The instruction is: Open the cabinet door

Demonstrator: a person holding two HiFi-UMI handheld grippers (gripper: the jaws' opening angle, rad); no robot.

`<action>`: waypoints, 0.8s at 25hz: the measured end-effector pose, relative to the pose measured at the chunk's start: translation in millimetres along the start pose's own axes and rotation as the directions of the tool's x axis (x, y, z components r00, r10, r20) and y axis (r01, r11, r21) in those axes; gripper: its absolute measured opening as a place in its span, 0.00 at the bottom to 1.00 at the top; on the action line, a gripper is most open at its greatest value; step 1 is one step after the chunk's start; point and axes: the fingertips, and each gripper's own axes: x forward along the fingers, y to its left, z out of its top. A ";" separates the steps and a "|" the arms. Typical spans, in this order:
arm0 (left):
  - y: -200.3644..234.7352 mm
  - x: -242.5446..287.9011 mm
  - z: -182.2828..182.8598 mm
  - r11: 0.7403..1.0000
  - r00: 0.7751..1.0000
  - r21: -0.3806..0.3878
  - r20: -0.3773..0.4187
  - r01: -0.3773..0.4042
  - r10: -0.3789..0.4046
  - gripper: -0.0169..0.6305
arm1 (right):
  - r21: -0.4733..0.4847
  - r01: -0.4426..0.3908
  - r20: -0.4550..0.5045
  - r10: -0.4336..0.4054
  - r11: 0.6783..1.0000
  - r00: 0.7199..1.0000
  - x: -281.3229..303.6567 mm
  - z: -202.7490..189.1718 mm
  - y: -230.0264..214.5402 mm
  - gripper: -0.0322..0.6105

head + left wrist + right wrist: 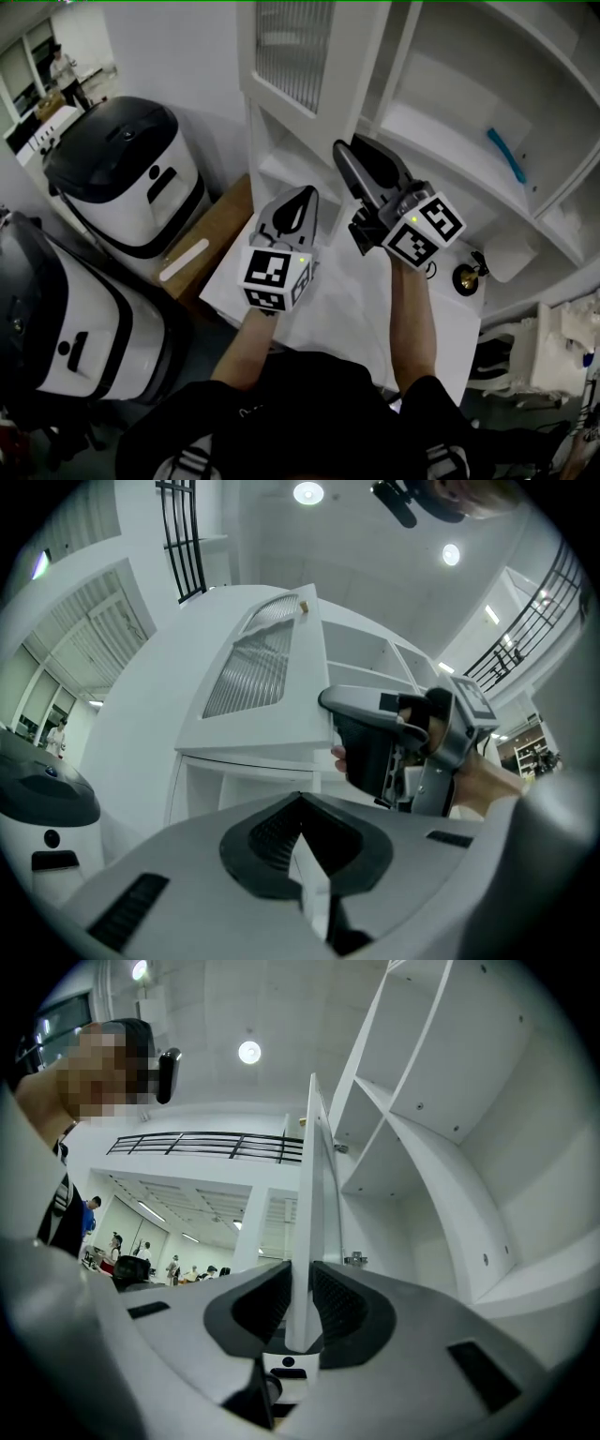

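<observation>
Cabinet door (317,1166) edge clamped in right tongs (300,1283); pull should be swung along hinge arc, with shut, empty left tongs (302,803) held clear alongside.

The cabinet door (295,56) stands swung out, splitting the approach. Right of the door the shelves (441,127) gape open, nearly bare (a blue object (506,155) lies far back). Left of the door, two bulky white machines (127,173) crowd the floor.
</observation>
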 end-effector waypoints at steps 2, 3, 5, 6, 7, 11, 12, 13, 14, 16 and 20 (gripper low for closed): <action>4.0 -6.6 -3.5 1.000 1.000 0.000 -0.011 -0.014 0.014 0.04 | -0.001 -0.019 0.007 0.019 1.000 1.000 1.9 -0.7 9.1 0.18; 6.6 -10.1 -5.3 1.000 1.000 0.000 -0.018 -0.022 0.022 0.04 | 0.002 -0.030 0.012 0.030 1.000 0.999 3.2 -1.3 14.0 0.18; 12.2 -15.9 -7.5 0.999 0.999 -0.001 -0.029 -0.039 0.039 0.04 | 0.009 -0.059 0.020 0.059 0.998 0.998 7.4 -2.1 24.3 0.19; 14.7 -18.3 -8.0 0.999 0.998 -0.002 -0.033 -0.048 0.048 0.04 | 0.010 -0.078 0.021 0.077 0.997 0.997 10.1 -2.3 29.8 0.19; 16.9 -20.6 -8.2 0.998 0.998 -0.002 -0.038 -0.056 0.056 0.04 | 0.010 -0.097 0.022 0.096 0.995 0.995 12.9 -2.4 35.5 0.19; 25.1 -31.6 -10.1 0.996 0.994 0.014 -0.065 -0.086 0.086 0.04 | 0.018 -0.156 0.037 0.156 0.988 0.987 23.2 -5.0 56.3 0.21; 27.9 -35.0 -11.1 0.995 0.993 0.020 -0.076 -0.094 0.095 0.04 | 0.025 -0.170 0.043 0.168 0.985 0.985 25.8 -6.5 60.8 0.21; 30.6 -38.8 -12.5 0.994 0.991 0.026 -0.088 -0.103 0.105 0.04 | 0.031 -0.182 0.048 0.181 0.983 0.982 28.0 -8.1 64.9 0.21; 33.0 -42.6 -14.2 0.993 0.988 0.031 -0.101 -0.112 0.115 0.04 | 0.037 -0.193 0.055 0.191 0.980 0.980 29.7 -9.5 68.4 0.21; 38.2 -50.2 -17.2 0.990 0.983 0.043 -0.122 -0.134 0.139 0.04 | 0.052 -0.209 0.081 0.205 0.977 0.975 32.1 -10.7 72.7 0.22; 55.2 -69.3 -16.4 0.979 0.971 0.065 -0.133 -0.192 0.199 0.04 | 0.092 -0.225 0.148 0.210 0.970 0.967 35.5 -10.5 77.4 0.22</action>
